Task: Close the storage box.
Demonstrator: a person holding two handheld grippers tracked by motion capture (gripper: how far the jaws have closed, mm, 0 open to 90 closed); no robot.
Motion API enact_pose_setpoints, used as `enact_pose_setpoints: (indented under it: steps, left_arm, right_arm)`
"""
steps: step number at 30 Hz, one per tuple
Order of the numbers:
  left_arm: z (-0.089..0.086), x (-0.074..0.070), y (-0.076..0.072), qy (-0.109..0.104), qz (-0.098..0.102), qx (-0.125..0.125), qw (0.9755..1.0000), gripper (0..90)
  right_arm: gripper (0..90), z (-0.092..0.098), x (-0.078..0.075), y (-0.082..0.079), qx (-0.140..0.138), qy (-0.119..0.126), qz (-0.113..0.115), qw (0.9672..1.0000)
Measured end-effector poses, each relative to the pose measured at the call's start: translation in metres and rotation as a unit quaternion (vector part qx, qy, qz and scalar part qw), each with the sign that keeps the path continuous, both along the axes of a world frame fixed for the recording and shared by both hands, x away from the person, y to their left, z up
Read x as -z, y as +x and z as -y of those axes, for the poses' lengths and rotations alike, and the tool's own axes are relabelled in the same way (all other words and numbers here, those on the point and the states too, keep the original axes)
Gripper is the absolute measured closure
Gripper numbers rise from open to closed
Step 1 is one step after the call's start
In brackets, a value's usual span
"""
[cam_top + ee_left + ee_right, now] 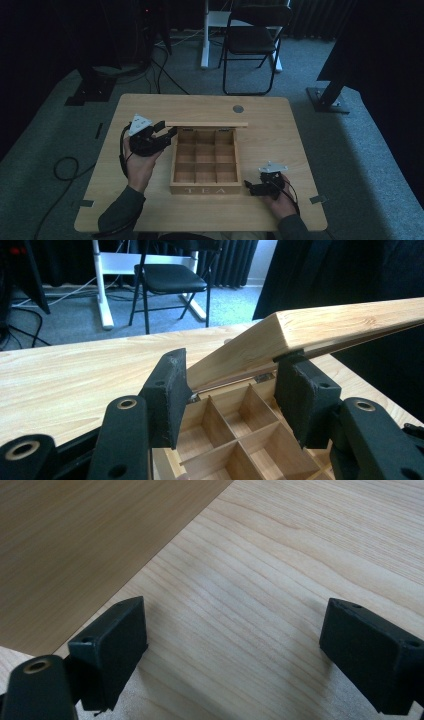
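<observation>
A wooden tea box (205,189) marked TEA stands mid-table, its several compartments (235,430) bare. Its lid (206,124) is raised at the back. My left gripper (169,134) reaches in from the left at the lid's left end. In the left gripper view the lid (330,325) slants up to the right and its end face sits between the pads (167,395) of my left gripper (230,385), which touch it on both sides. My right gripper (251,189) rests low by the box's front right corner. In the right gripper view my right gripper (232,630) is open over bare table, the box wall (75,540) at upper left.
The light wooden table (280,135) has a round grey cable port (238,108) behind the box. Beyond the table stand a black folding chair (252,40), a white desk leg (205,35) and dark stand bases. Cables lie on the grey carpet at left.
</observation>
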State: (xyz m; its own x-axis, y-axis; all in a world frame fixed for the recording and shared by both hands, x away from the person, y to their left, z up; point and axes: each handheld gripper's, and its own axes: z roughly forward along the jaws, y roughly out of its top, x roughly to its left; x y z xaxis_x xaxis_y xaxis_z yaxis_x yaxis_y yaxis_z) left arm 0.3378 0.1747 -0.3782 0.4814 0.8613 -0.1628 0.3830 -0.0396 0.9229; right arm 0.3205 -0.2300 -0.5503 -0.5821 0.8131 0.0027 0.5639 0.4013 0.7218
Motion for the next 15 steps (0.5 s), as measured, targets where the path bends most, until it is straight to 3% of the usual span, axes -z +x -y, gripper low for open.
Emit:
enact_pose_setpoints:
  steps: [15]
  left_arm:
    - [0.0017,0.009,-0.0088,0.0,-0.009,0.005,0.9999,47.2]
  right_arm:
    - [11.2,0.0,-0.0001,0.0,0.0,0.0,-0.001,1.0]
